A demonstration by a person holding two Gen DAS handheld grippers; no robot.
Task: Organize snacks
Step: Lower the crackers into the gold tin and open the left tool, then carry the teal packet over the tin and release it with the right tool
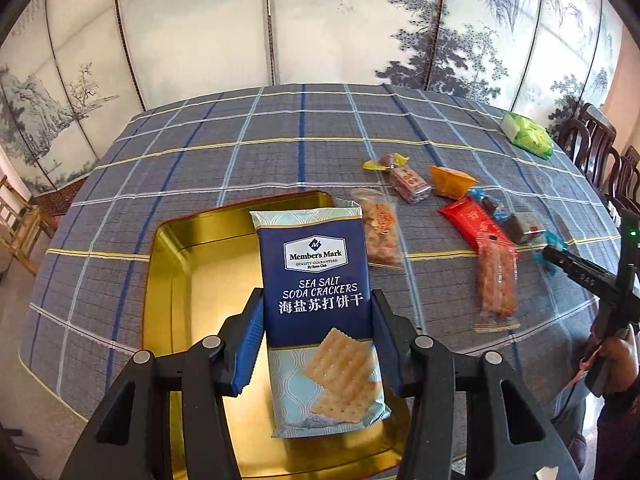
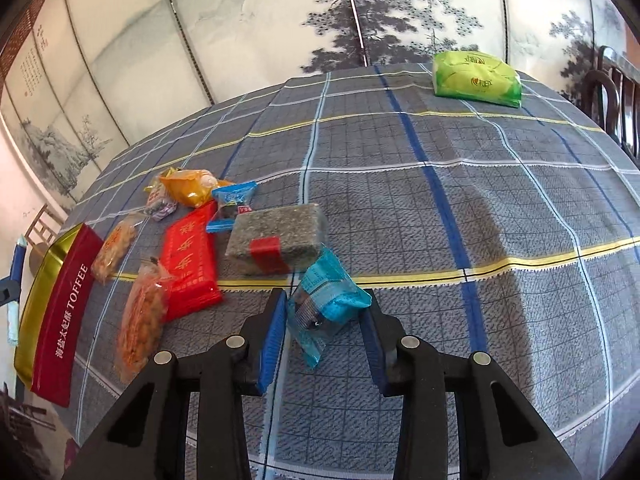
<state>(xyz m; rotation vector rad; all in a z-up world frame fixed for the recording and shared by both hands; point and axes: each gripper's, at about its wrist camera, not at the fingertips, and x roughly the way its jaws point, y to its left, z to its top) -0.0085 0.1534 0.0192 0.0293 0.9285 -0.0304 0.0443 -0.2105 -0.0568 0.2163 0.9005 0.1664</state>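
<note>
Left hand-held gripper (image 1: 318, 320): clamped on the cracker packet (image 1: 320, 312), one blue pad on each long side, about mid-length; the packet hangs above the gold tin (image 1: 168, 280).
Right hand-held gripper (image 2: 324, 324): jaws apart, straddling the blue-wrapped snack (image 2: 326, 304), which stands tilted on the cloth; the pads look not yet closed on it.
Gold tin: open and bare inside, near the surface's near-left edge; the right wrist view shows its red side lettered "TOFFEE" (image 2: 64, 316).
Loose snacks: red packet (image 2: 192, 256), two clear packs of orange pieces (image 2: 140, 320), an orange-yellow packet (image 2: 190, 186), a grey block with a red band (image 2: 276, 240) and small wrapped sweets, all clustered right of the tin toward the middle of the surface.
Step in hand, as I judge it: set the crackers into the tin while the right side takes the blue snack.
Doing it well: lower the packet flat and along a tin wall, so room is left for the rest; release only once it rests on the floor. On the right, close gently on the snack's body, since crinkly film may slip or crush.
Surface: round, under a grey plaid cloth (image 2: 480, 200) with blue, white and yellow lines; a green tissue pack (image 2: 476, 74) sits near the far-right edge.
Room: a folding screen (image 1: 320, 20) painted with ink landscapes behind; dark wooden chairs (image 1: 592, 136) at the right.
</note>
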